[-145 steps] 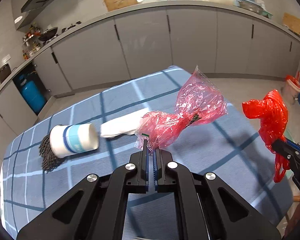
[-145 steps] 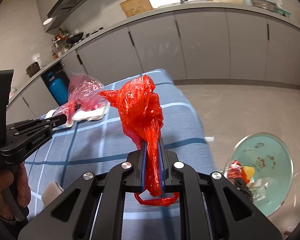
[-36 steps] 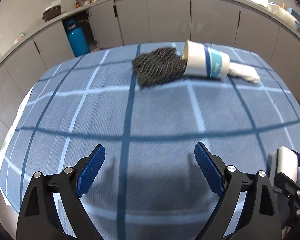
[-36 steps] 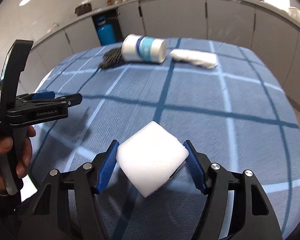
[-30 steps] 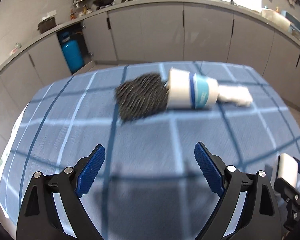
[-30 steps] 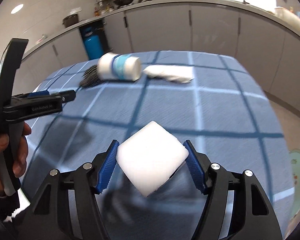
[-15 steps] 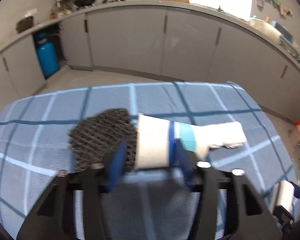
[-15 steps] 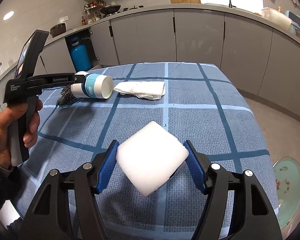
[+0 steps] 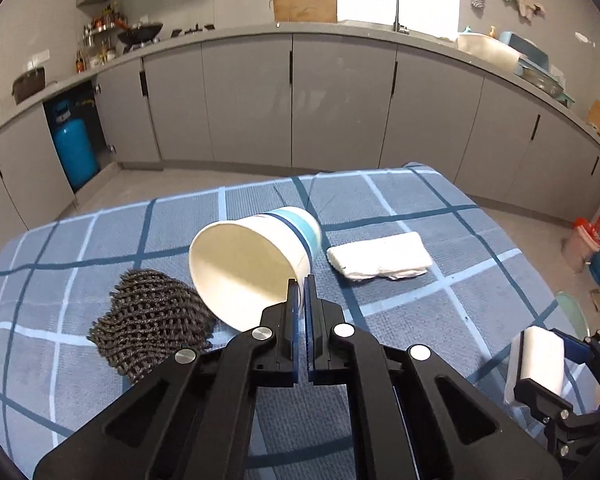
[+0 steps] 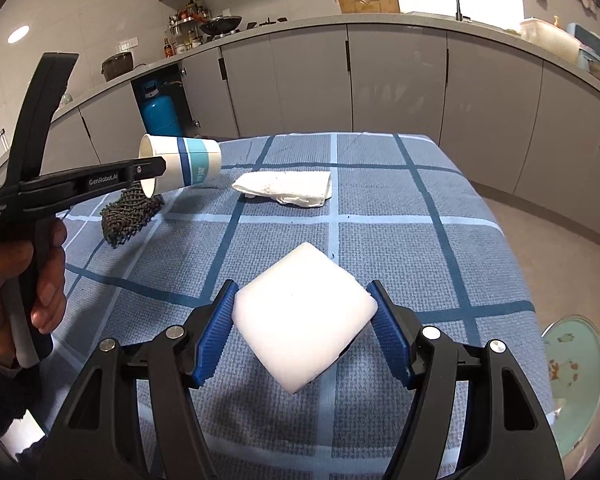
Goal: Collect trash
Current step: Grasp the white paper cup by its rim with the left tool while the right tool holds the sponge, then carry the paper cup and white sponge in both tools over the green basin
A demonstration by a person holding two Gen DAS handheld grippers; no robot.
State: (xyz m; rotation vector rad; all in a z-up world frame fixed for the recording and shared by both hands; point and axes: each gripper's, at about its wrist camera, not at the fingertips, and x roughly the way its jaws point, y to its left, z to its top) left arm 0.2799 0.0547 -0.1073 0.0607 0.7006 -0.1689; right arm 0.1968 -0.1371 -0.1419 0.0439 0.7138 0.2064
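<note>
My left gripper is shut on the rim of a white paper cup with blue bands and holds it tilted above the blue checked tablecloth; it also shows in the right wrist view. My right gripper is shut on a white foam block, also seen in the left wrist view. A dark knitted mesh piece lies under the cup. A crumpled white tissue lies to the cup's right.
A round green trash bin with scraps stands on the floor right of the table. Grey kitchen cabinets run behind. A blue gas cylinder stands at the back left.
My left gripper came to the cup, shut on its rim and lifted it off the table. The right gripper keeps hold of the foam block.
</note>
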